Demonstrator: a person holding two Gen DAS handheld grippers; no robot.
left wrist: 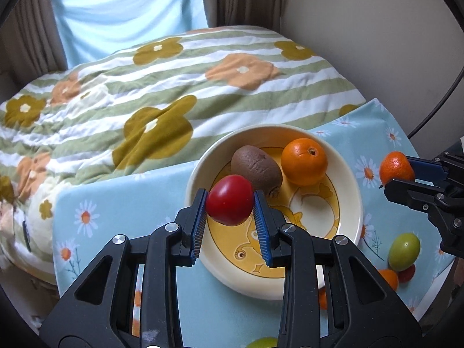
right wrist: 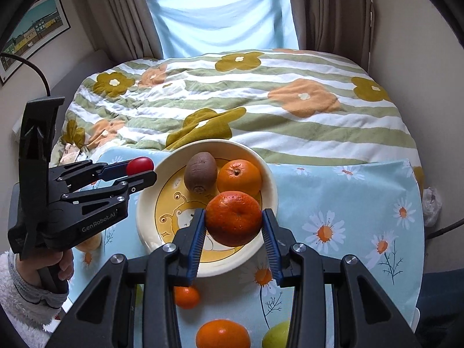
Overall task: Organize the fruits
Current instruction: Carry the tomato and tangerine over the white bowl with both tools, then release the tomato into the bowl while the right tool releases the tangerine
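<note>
Kiwi (left wrist: 256, 169), orange (left wrist: 304, 161) in bowl (left wrist: 346, 174); bowl on tablecloth (left wrist: 121, 203)

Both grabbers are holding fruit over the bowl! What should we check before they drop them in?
1. Left hand-held gripper holds the red fruit firmly: ok.
2. Right hand-held gripper holds the tangerine firmly: ok.
3. Red fruit is over the bowl: ok.
4. Tangerine is over the bowl: ok.
5. Room left beside the kiwi and orange: ok.
6. How high the fruits hang above the bowl: cannot tell.
</note>
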